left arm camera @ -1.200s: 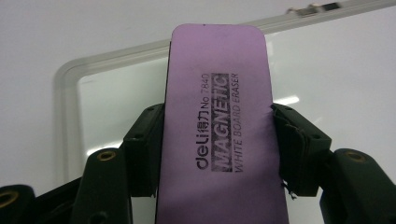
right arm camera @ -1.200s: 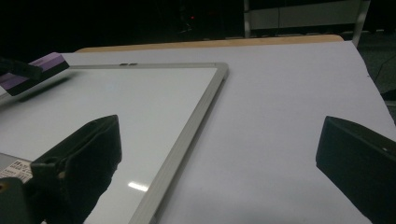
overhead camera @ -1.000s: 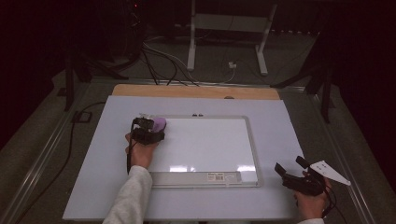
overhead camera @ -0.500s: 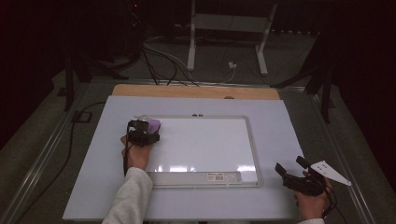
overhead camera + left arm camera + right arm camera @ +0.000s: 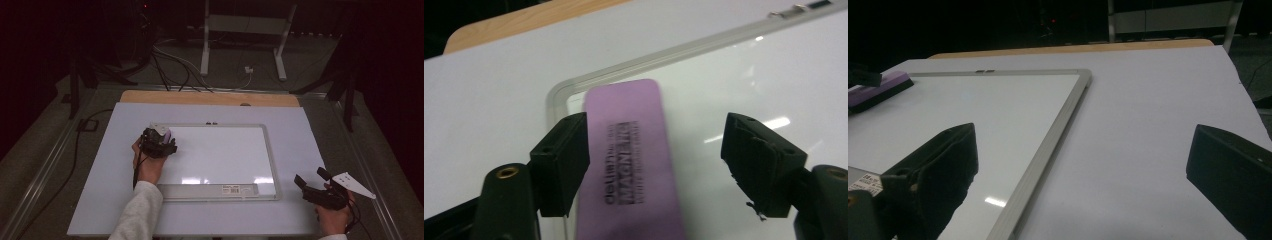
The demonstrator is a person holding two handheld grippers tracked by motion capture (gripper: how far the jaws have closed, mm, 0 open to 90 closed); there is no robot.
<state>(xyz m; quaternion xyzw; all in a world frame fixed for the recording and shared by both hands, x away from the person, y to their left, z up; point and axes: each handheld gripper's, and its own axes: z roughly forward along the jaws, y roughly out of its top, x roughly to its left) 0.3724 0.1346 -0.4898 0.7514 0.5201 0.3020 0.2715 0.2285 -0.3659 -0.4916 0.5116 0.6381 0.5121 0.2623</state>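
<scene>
Left gripper (image 5: 656,165) jaws gaping round flat purple foam eraser (image 5: 629,165) | resting on framed whiteboard (image 5: 220,155) corner | advising: centre before clamping.

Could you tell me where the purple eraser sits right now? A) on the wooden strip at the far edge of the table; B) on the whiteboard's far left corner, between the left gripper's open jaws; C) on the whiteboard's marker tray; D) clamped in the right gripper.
B: in the left gripper view the purple eraser lies on the whiteboard at its rounded corner, with the left gripper spread open, one jaw beside it and the other well clear.
</scene>
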